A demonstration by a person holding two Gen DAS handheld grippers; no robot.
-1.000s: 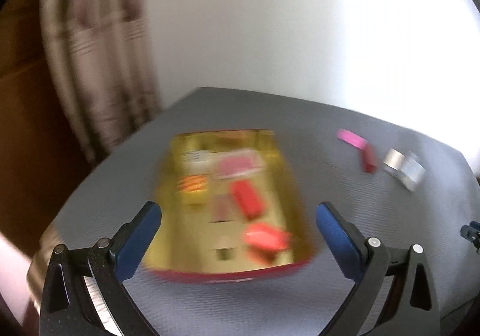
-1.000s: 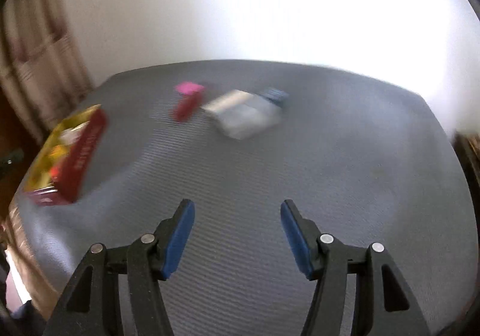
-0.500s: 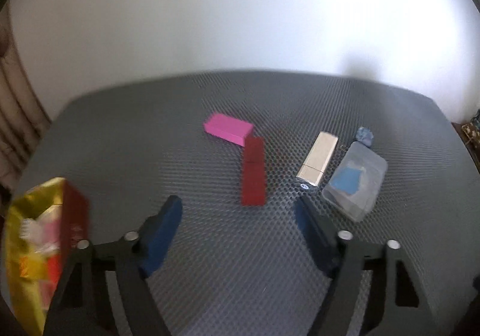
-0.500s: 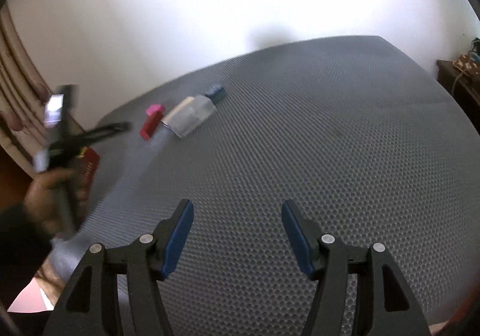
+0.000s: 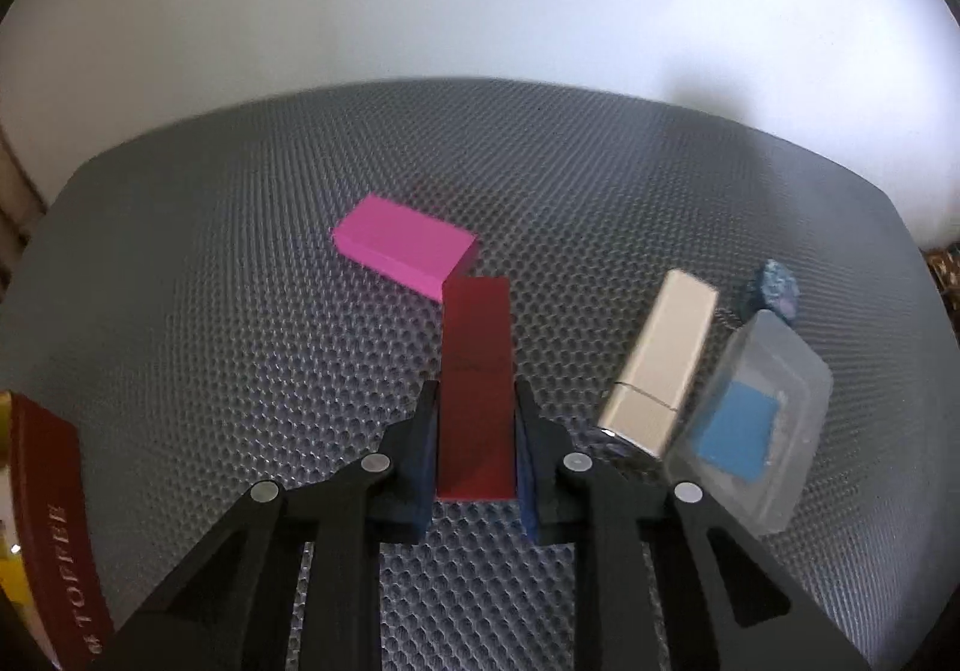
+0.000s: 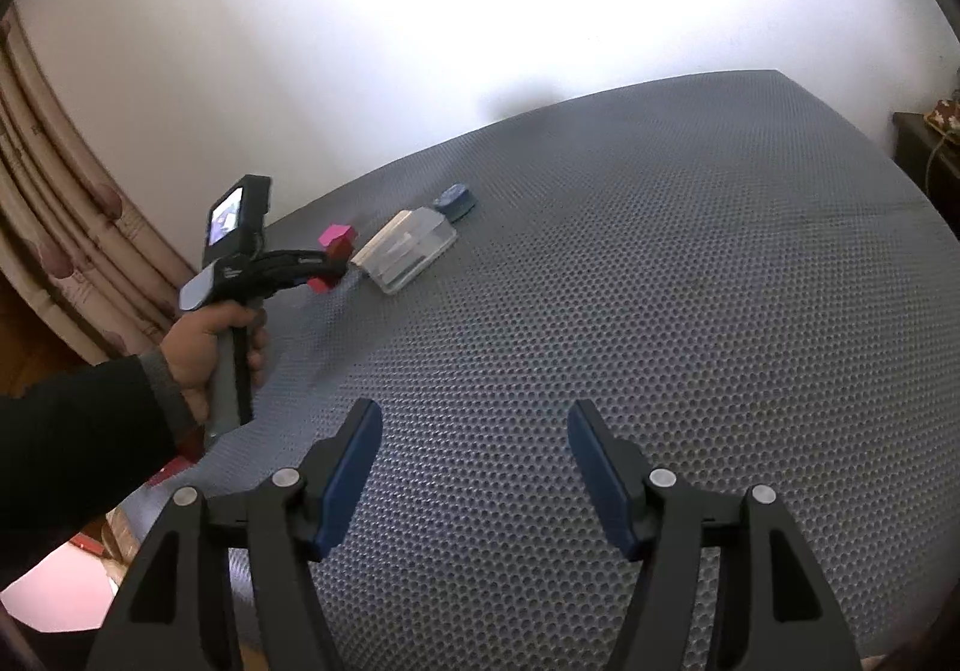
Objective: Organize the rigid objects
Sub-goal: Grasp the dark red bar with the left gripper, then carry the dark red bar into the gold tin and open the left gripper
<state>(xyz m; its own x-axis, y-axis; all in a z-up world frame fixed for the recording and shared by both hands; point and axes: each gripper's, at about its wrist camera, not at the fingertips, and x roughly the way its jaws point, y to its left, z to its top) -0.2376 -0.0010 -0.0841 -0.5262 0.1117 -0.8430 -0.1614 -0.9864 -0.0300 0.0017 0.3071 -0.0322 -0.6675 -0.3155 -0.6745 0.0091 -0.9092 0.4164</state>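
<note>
A dark red block (image 5: 477,371) lies on the grey honeycomb mat, and my left gripper (image 5: 476,394) is shut on its near half. A pink block (image 5: 405,243) touches the red block's far end. In the right wrist view the same left gripper (image 6: 336,269) is seen from the side, gripped by a hand (image 6: 210,335), with the red block (image 6: 321,284) between its fingers. My right gripper (image 6: 474,413) hovers over bare mat near the front; its jaws are opening and nothing is between them.
Right of the red block lie a pale gold rectangular case (image 5: 660,359), a clear plastic box (image 5: 750,425) with a blue insert, and a small blue speckled piece (image 5: 774,290). A red toffee tin (image 5: 54,521) stands at the left edge. A curtain (image 6: 72,227) hangs beyond the table's left.
My left gripper swung right from above the tin to the blocks, dropped, and closed on the red block. The right gripper turned slightly and its jaws widened a little.
</note>
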